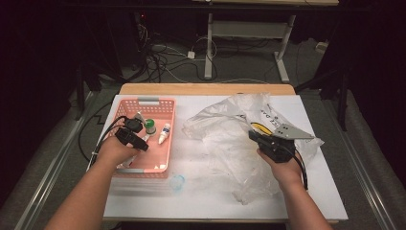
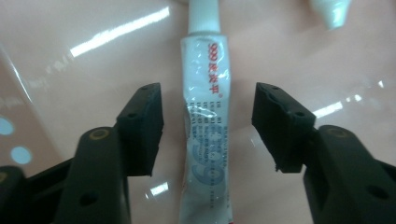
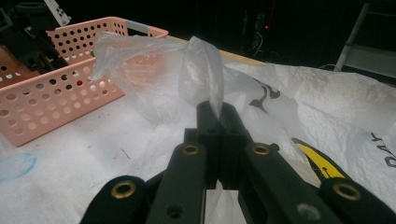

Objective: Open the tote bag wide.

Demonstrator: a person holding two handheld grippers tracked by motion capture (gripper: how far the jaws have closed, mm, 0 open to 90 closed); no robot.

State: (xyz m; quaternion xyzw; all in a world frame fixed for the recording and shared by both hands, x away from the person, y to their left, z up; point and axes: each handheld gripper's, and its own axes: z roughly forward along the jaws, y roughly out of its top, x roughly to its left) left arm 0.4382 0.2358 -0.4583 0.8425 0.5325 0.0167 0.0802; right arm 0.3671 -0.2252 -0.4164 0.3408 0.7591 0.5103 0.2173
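Note:
A white tube with red and blue print [image 2: 208, 116] lies flat on the floor of the pink basket [image 1: 155, 101]. My left gripper [image 2: 208, 93] points down into the basket with its jaws apart on either side of the tube, and neither pad touches it. In the high view the left gripper [image 1: 142, 145] sits over the basket's near half. My right gripper [image 3: 217, 109] is shut on a fold of the clear plastic bag [image 3: 154, 70] and holds it up off the table. The crumpled bag [image 1: 230, 124] spreads across the right half of the table around the right gripper [image 1: 252, 136].
A green-capped bottle [image 1: 150, 125] and a small white bottle [image 1: 164, 132] lie in the basket. The white bottle's tip [image 2: 331, 11] shows beyond the tube. A small clear blue cap [image 1: 177, 182] rests on the white mat [image 1: 201, 201]. Something yellow [image 3: 322, 165] lies inside the bag.

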